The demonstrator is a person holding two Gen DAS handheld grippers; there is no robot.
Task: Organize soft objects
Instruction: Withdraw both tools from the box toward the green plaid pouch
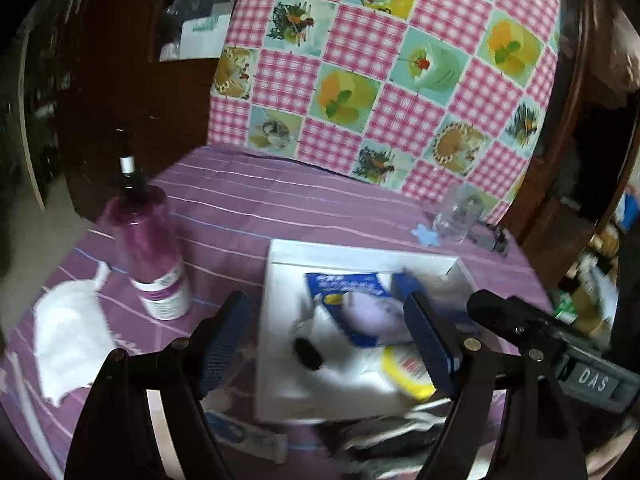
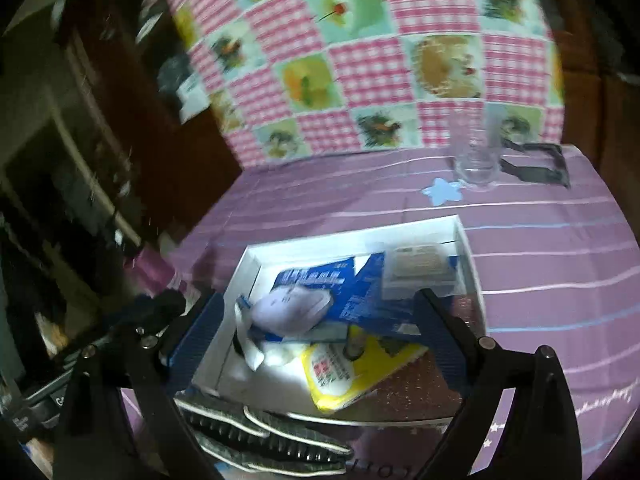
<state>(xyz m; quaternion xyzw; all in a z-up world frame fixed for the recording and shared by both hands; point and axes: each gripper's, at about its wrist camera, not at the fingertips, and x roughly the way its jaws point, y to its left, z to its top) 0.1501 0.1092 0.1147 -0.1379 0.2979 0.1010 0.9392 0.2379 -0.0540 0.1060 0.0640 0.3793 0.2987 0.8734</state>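
Hovering over the white tray [image 1: 276, 320], left tool [image 1: 328, 344] has jaws wide apart, nothing gripped. Right tool [image 2: 320, 332] likewise spread wide and empty, above the same tray. Grey insoles [image 2: 264, 436] lie nearest, at the tray's front edge. Inside the tray: yellow packet [image 2: 340, 376], white mask [image 2: 292, 308], blue pouch [image 2: 312, 276]. Left of it on the purple-clothed surface [image 1: 240, 200]: loose white mask [image 1: 72, 332], purple bottle [image 1: 148, 248]. Farther back: clear glass [image 2: 476, 160], checkered cloth [image 1: 400, 60].
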